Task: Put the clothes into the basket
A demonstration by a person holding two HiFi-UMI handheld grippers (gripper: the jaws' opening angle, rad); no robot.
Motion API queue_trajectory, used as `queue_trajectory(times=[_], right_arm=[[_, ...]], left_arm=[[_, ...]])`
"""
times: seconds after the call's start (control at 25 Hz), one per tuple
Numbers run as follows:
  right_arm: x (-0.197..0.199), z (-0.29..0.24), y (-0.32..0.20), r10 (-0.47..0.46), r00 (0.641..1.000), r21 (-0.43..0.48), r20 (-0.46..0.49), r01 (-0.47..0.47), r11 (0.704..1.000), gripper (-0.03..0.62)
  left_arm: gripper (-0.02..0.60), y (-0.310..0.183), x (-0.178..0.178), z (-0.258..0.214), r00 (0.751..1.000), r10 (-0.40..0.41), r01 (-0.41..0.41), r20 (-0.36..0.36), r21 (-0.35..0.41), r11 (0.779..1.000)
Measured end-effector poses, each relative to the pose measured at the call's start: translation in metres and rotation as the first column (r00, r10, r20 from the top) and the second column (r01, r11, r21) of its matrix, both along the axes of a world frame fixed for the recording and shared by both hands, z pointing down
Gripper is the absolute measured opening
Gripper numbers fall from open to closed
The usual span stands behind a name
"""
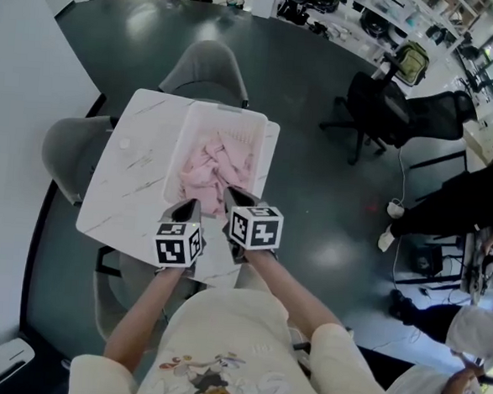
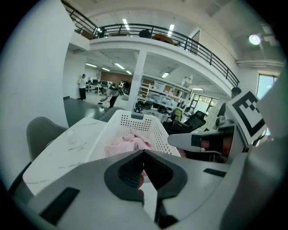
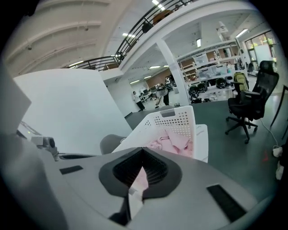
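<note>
A white perforated basket [image 1: 181,141] stands on the white marble table [image 1: 134,176] with a heap of pink clothes [image 1: 215,169] inside. Both grippers are at the basket's near rim, side by side. My left gripper [image 1: 187,205] is shut, and in its own view [image 2: 144,152] a small fold of pink cloth [image 2: 139,179] shows between the pads. My right gripper [image 1: 232,195] is shut too [image 3: 143,149], with a strip of pink cloth [image 3: 137,184] pinched between its pads. The basket [image 3: 180,119] and the clothes [image 3: 173,141] lie just ahead of it.
Grey chairs stand at the table's far side [image 1: 207,67] and left side [image 1: 64,150]. A black office chair [image 1: 379,104] is on the dark floor to the right. People [image 1: 473,204] sit at the far right edge. The right gripper's jaw [image 2: 189,140] shows in the left gripper view.
</note>
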State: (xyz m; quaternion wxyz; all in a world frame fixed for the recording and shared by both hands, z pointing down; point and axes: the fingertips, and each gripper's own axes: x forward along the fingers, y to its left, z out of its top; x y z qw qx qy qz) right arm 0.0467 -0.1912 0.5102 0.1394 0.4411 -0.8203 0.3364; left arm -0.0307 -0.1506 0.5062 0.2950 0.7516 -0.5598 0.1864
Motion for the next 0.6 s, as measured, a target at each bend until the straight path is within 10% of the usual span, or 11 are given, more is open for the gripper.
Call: queue_trajectory(times=[0.6], right_arm=[[0.001,-0.044,0.109,-0.094,0.992,0.14,0.09,0.081,0.987,0.008]], left_arm=[[0.009,0.091,0.021,-0.032,0.992,0.033,-0.023,-0.12,0.078,0.997]])
